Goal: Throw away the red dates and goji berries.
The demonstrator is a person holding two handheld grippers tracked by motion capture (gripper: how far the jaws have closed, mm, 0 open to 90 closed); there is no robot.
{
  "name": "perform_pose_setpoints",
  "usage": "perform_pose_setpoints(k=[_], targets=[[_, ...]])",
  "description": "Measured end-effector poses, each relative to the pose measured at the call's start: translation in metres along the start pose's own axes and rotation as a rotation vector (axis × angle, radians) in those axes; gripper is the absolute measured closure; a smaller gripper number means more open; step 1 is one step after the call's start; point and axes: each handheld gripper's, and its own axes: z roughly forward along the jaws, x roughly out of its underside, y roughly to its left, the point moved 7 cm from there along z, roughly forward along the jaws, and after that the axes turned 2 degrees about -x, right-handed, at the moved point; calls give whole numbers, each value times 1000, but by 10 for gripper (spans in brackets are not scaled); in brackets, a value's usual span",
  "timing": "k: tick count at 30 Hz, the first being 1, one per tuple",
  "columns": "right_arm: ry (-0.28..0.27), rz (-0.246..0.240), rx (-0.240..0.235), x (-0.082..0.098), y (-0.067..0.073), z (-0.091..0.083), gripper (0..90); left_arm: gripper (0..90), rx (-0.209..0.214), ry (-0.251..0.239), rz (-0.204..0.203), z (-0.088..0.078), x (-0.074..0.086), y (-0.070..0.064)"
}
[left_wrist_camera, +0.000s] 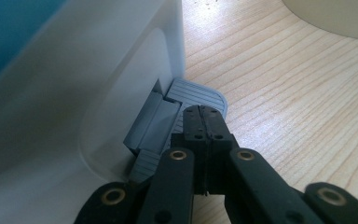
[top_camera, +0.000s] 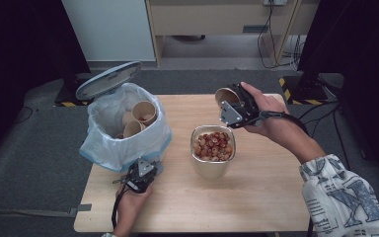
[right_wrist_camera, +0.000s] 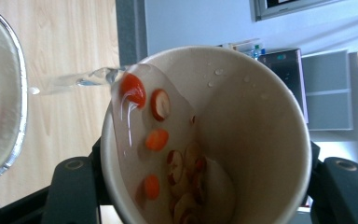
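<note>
Above bowl point(top_camera: 212, 147) rim: right gripper point(top_camera: 237, 106) tilts cup point(right_wrist_camera: 205, 135), water spilling.

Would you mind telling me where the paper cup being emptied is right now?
In the high view, the paper cup is tipped in the right gripper, above the far right part of the table, just behind the metal bowl of red slices.

paper cup point(right_wrist_camera: 242, 140) tipped, between jaws | water, red slices point(right_wrist_camera: 133, 89) spilling | bowl point(right_wrist_camera: 14, 93) left
</note>
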Motion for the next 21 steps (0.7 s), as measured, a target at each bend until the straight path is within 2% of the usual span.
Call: perform_pose_setpoints(k=[7,12,14,19,21], targets=[[3,-29,16,-4,-5,-2,352,894,-1,0,5,0,0,0],[20,-77,36,-3,-7,-3,352,894,0,0,3,0,0,0],[15,-73,39,-3,-8,-3,353,894,0,0,2,0,0,0],[28,-109,58,-3,-11,-3,353,894,0,0,3,0,0,0],[29,-110,62,-3,-11,-4,353,894,0,1,2,0,0,0]])
